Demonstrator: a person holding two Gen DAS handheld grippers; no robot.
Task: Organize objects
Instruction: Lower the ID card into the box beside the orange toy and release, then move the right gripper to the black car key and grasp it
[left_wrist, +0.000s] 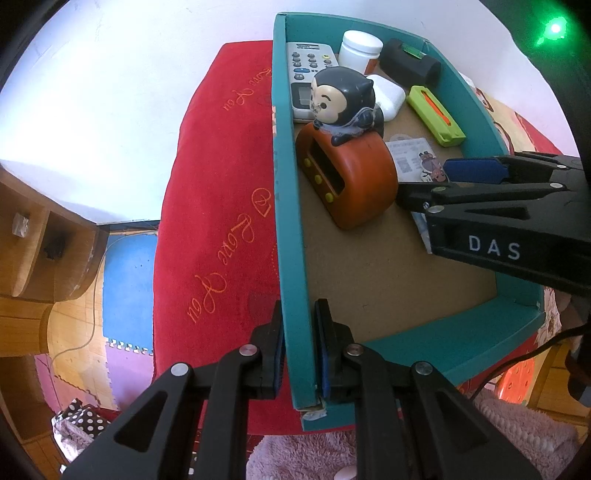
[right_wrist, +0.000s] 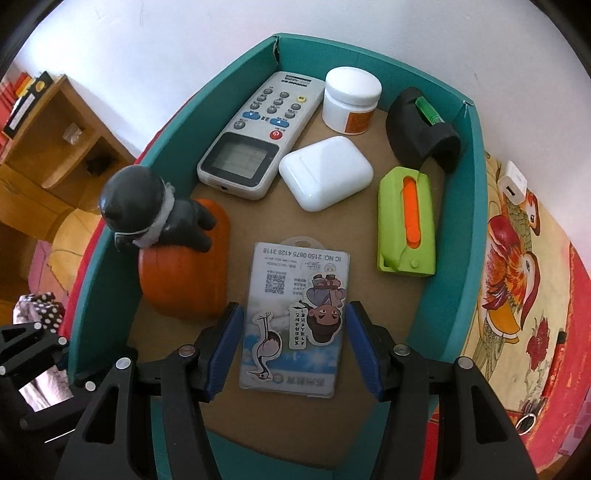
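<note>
Inside the teal box (right_wrist: 476, 206), on its brown floor, the card (right_wrist: 295, 317) lay flat in a clear sleeve with cartoon stickers, between the orange clock (right_wrist: 184, 280) and the green cutter (right_wrist: 406, 225). Your right gripper (right_wrist: 293, 347) pointed steeply down, its jaws parted astride the card's edges, gripping nothing. Your left gripper (left_wrist: 299, 347) was clamped on the box's side wall. Bare floor lay nearest you.

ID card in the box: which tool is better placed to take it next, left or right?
Right. The right tool hangs over the ID card, its fingers open on either side of it. The left tool is shut on the teal box's wall, steadying the box.
</note>
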